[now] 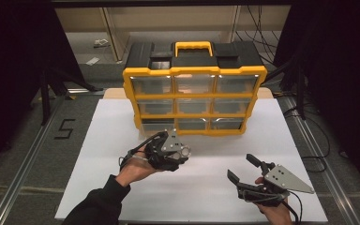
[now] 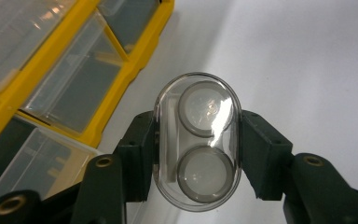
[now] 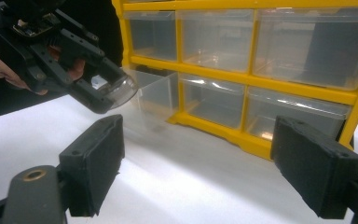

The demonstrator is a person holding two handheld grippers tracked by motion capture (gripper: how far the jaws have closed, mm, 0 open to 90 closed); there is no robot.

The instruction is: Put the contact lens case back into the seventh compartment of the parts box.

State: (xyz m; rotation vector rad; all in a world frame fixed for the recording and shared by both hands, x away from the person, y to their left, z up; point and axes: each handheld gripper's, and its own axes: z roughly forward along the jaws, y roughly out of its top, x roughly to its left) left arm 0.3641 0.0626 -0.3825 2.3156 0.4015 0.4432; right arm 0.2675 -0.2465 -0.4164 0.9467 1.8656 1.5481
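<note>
organizer [image 1: 194, 101]: yellow frame, black top with yellow handle, stands upright at the far middle of the table [image 1: 206, 187]; three rows of three clear drawers face the person.
drawers: see-through plastic; those that can be seen into in the right gripper view look empty; contents of the rest too dim to tell.
bottom-left drawer [image 3: 156, 93]: sticks out a little from the frame, just behind the capsule in the right gripper view.
capsule [image 2: 197, 141]: small clear oval case, held off the table just in front of the organizer's lower left corner; two round grey discs sit inside it, one above the other in the left gripper view.
left tongs [image 2: 197, 154]: closed on the capsule, one black pad against each long side; the case stands out past the pads.
left hand [image 1: 136, 168]: comes in from the lower left in a dark sleeve, wrist bent, tongs aimed toward the organizer's lower left drawers and tilted down.
right tongs [image 1: 242, 167]: spread wide, nothing between the pads; both pads clear of the table surface in the right gripper view.
right hand [image 1: 276, 213]: low at the near right edge of the table, well apart from the organizer, tongs pointing left and forward toward the left tongs.
table: white sheet, bare around the organizer.
</note>
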